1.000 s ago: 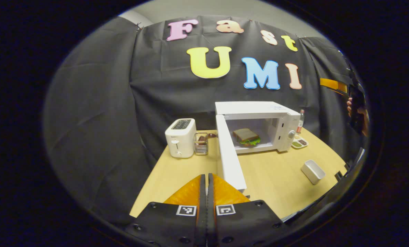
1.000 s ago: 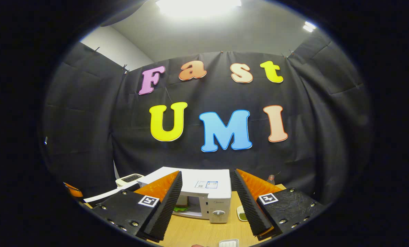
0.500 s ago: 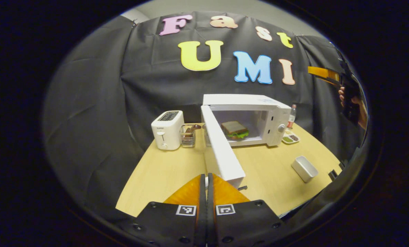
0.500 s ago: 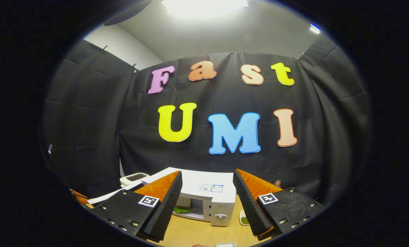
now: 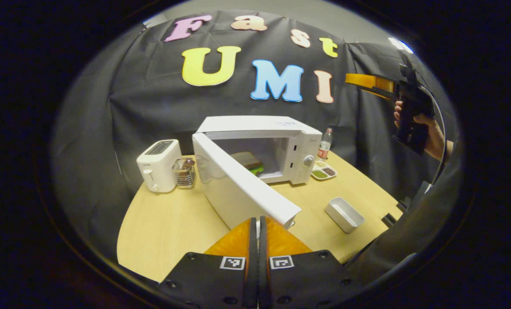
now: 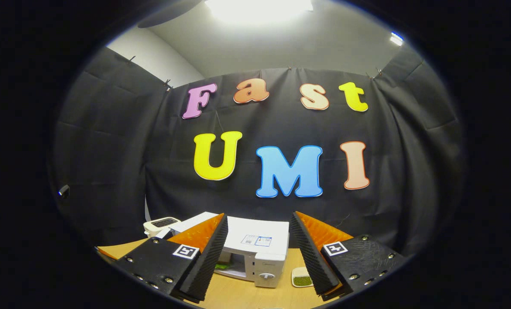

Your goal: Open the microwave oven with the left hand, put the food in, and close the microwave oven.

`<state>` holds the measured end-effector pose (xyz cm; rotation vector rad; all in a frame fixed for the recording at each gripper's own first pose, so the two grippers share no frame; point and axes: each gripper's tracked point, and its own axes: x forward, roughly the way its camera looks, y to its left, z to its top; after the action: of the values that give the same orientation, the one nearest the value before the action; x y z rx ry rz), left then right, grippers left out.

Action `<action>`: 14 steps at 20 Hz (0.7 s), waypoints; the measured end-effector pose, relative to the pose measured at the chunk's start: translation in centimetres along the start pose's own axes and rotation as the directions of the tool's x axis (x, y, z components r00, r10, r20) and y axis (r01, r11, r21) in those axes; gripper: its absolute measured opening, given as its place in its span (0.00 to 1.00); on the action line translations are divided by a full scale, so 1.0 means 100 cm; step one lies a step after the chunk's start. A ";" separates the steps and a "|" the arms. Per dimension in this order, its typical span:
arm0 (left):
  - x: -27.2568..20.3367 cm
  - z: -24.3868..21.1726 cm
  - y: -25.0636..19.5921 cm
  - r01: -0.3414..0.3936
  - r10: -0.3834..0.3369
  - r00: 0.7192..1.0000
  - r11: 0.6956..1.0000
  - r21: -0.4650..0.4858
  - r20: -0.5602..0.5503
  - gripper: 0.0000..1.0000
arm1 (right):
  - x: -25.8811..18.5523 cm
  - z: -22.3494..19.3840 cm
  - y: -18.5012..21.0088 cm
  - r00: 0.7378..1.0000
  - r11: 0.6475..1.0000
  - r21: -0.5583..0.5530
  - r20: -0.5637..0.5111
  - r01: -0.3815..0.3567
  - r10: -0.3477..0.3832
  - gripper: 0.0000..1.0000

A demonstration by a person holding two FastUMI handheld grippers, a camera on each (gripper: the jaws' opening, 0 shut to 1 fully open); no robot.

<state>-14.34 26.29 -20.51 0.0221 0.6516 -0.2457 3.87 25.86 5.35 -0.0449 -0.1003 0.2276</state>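
Observation:
A white microwave [image 5: 281,133] stands at the back of the wooden table [image 5: 169,227], and a sandwich [image 5: 250,162] with green lettuce lies inside it. Its door [image 5: 238,189] is half swung in, its free edge just ahead of my left gripper [image 5: 258,219], which is shut with nothing between its fingers. My right gripper [image 6: 258,231] hangs open and empty high above the microwave [image 6: 255,240]; from the left gripper view a hand holds this right gripper [image 5: 367,80] up at the far right.
A white toaster [image 5: 157,165] and a wire rack [image 5: 184,172] stand left of the microwave. A bottle [image 5: 324,146] and a small dish with green and brown food [image 5: 324,172] sit to its right. A white rectangular box [image 5: 344,214] lies near the table's right edge.
The microwave door has swung from fully open to about half shut, with my left gripper moving behind its edge. The right gripper has stayed raised and open.

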 end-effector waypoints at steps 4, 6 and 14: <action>0.027 0.016 -0.027 0.069 -0.069 0.998 0.997 -0.015 0.009 0.07 | -0.002 -0.002 -0.018 0.999 0.999 0.022 -0.013 0.050 -0.050 0.90; 0.042 0.024 -0.040 0.103 -0.102 0.995 0.994 -0.032 0.017 0.07 | -0.006 -0.004 -0.029 0.997 0.997 0.020 -0.020 0.077 -0.077 0.90; 0.100 0.060 -0.075 0.228 -0.226 0.973 0.973 -0.031 0.052 0.07 | -0.020 -0.002 -0.066 0.985 0.986 -0.004 -0.032 0.167 -0.167 0.90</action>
<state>-4.86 16.18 -21.35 -0.0938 0.6105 -0.4537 3.37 19.00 5.30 -0.0408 -0.0717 0.0587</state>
